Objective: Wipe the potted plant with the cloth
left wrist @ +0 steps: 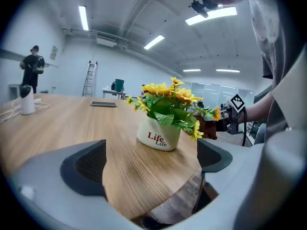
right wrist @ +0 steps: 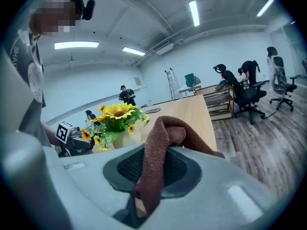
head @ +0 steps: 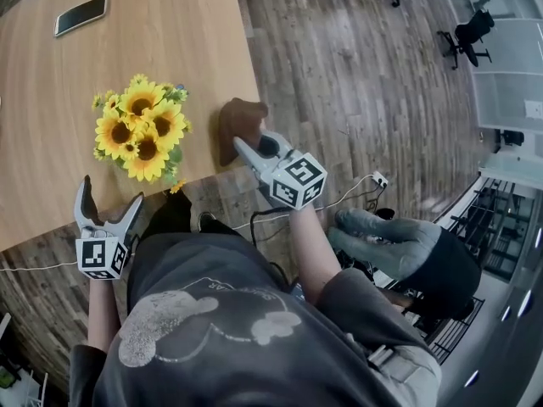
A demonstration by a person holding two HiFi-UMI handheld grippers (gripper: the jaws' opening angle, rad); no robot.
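the white ceramic pot with yellow artificial sunflowers (head: 140, 130) stands upright on the light wooden table (head: 51, 100), close to its near edge. the flowers face up and the red print on the pot is turned toward the left gripper (head: 110, 200). this gripper has its jaws wide apart with nothing between them. it is held low at the table edge and aimed at the pot, i think in order to steady it. the right gripper (head: 248, 147) is clamped tightly on the brown terry cloth (head: 240, 121) by the table corner, right of the plant and apart from it. the cloth's long axis runs along the jaws, with the bunched end pointing forward, probably so the free part can meet the leaves.
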